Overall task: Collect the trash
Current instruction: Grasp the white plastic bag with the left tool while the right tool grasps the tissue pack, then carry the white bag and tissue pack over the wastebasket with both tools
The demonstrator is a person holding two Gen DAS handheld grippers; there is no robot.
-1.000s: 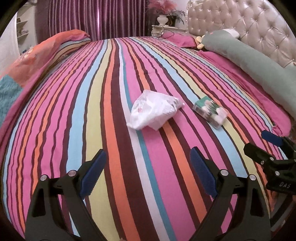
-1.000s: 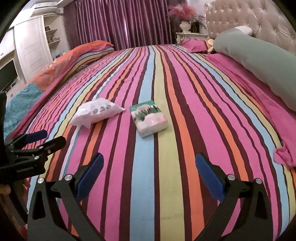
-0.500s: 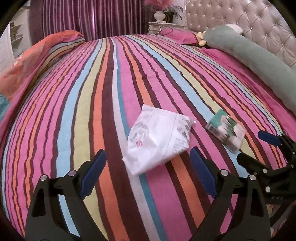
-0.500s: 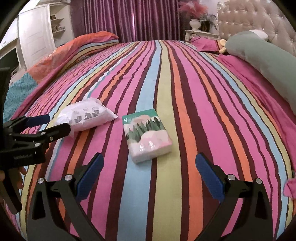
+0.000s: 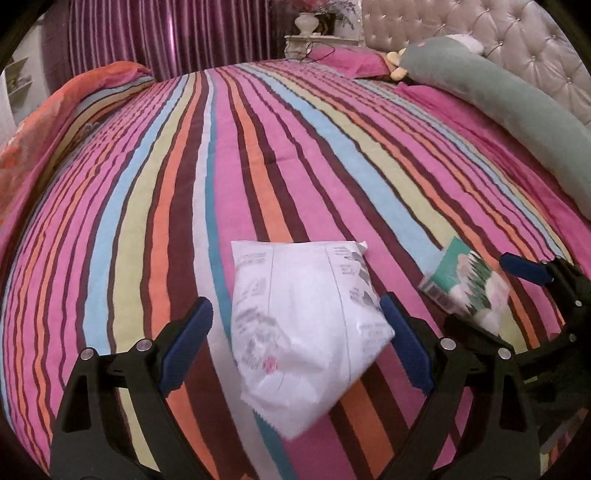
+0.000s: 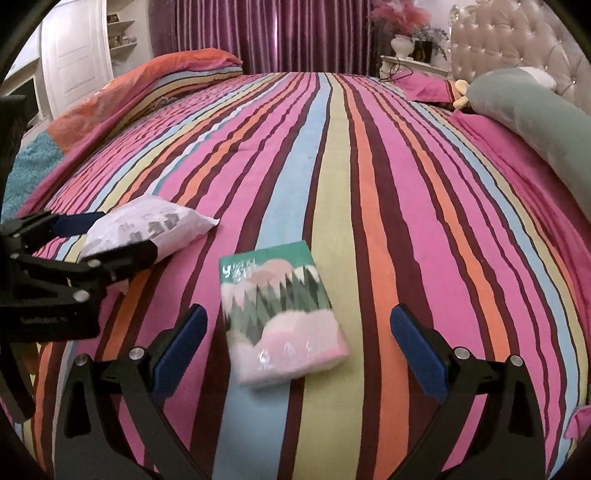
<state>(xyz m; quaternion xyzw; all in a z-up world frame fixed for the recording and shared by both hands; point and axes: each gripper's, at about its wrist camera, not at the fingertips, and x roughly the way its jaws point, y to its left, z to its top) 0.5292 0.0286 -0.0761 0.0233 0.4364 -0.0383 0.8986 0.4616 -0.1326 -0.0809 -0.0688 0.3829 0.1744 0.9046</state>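
Straddling white wrapper [image 5: 306, 332], left hand-held gripper [image 5: 295, 347] spread wide, right hand-held gripper [image 6: 299, 347] likewise around tissue pack [image 6: 280, 317]

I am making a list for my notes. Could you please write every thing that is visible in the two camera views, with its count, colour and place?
white plastic packet: 1, white with grey print, on the bedspread between the left gripper's fingers
tissue pack: 1, green, white and pink, on the bedspread between the right gripper's fingers
striped bedspread: 1, pink, blue, orange, yellow and brown, covers the bed
long pillow: 1, grey-green, along the headboard side
pink pillow: 1, far end of the bed
folded quilt: 1, orange and striped, far left edge
headboard: 1, pale tufted, right
curtains: purple, behind the bed
vase: 1, white, on a bedside table
left gripper: 1, black with blue pads, open
right gripper: 1, black with blue pads, open
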